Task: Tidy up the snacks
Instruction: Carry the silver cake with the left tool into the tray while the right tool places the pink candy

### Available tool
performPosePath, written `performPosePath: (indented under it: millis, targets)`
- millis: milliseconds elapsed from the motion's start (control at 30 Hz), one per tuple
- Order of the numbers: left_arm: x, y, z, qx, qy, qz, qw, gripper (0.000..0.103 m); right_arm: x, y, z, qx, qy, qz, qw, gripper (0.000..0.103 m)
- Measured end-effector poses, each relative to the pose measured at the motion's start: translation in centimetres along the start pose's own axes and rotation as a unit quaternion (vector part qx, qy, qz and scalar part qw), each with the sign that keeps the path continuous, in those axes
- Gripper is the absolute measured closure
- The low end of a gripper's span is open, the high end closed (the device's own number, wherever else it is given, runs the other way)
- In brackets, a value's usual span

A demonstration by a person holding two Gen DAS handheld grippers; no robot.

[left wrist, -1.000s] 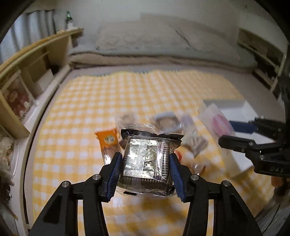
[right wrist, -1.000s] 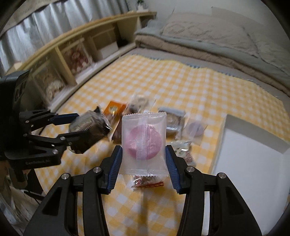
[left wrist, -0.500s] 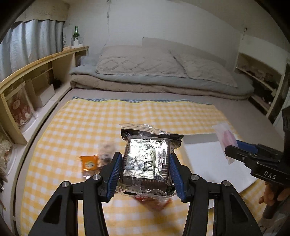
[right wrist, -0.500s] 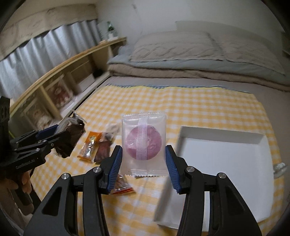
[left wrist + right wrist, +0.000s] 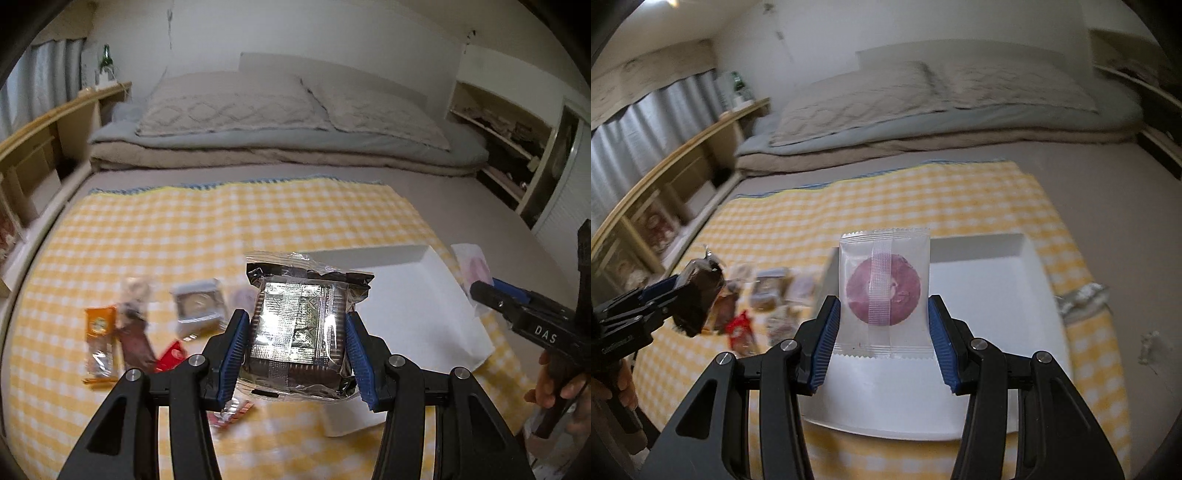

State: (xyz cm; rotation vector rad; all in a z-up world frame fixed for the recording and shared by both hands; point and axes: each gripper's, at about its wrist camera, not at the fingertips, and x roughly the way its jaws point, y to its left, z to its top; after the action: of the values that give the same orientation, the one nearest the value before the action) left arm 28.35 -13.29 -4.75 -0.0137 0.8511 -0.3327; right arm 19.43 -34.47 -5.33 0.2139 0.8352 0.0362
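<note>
The dark foil-wrapped biscuit pack point(image 5: 301, 325) sat clamped between the blue pads of the left tongs point(image 5: 295, 347), held in the air over the near left corner of the white tray point(image 5: 424, 295). The clear packet with a purple round sweet point(image 5: 884, 293) stood upright, pinched at both side edges by the right tongs point(image 5: 882, 336), above the tray's left half. The tray lay on a yellow checked cloth point(image 5: 221, 229) spread over the bed point(image 5: 461, 206). At nine o'clock from the tray the remaining snacks lay scattered on the cloth: an orange packet point(image 5: 99, 334), a brown wrapper point(image 5: 135, 338), a red packet point(image 5: 170, 355) and a grey-framed pack point(image 5: 197, 304), all blurred. At twelve o'clock lay pillows point(image 5: 229, 103) and folded bedding; a wooden shelf point(image 5: 683, 173) ran along nine o'clock.
</note>
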Motion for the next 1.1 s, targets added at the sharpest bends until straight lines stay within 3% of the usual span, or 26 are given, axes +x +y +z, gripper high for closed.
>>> performPosePath:
  millis: [233,400,600,900,1100]
  targets:
    - [5.1,-2.0,1.3,-0.045,0.059,-0.024,0.9970,0.052,-0.3,-5.6,-0.4,0.021,0.010,-0.040,0.999,0.054]
    - [8.8,-3.3,1.3,-0.067,0.099,-0.021,0.9926,0.052,0.3,-8.3,-1.4,0.032,0.041,-0.058,0.997,0.054]
    - [12.5,-3.6,1.1,-0.124,0.161,-0.035,0.9786,0.052,1.5,-10.8,-2.8,0.056,0.092,-0.069,0.992,0.054]
    - [15.0,-3.5,1.8,-0.142,0.164,-0.017,0.9760,0.051,4.4,-12.0,-3.9,0.073,0.143,-0.068,0.985,0.054]
    - [15.5,-4.0,0.5,-0.113,0.171,-0.025,0.9785,0.048,6.2,-12.4,-4.2,0.073,0.164,-0.079,0.981,0.053]
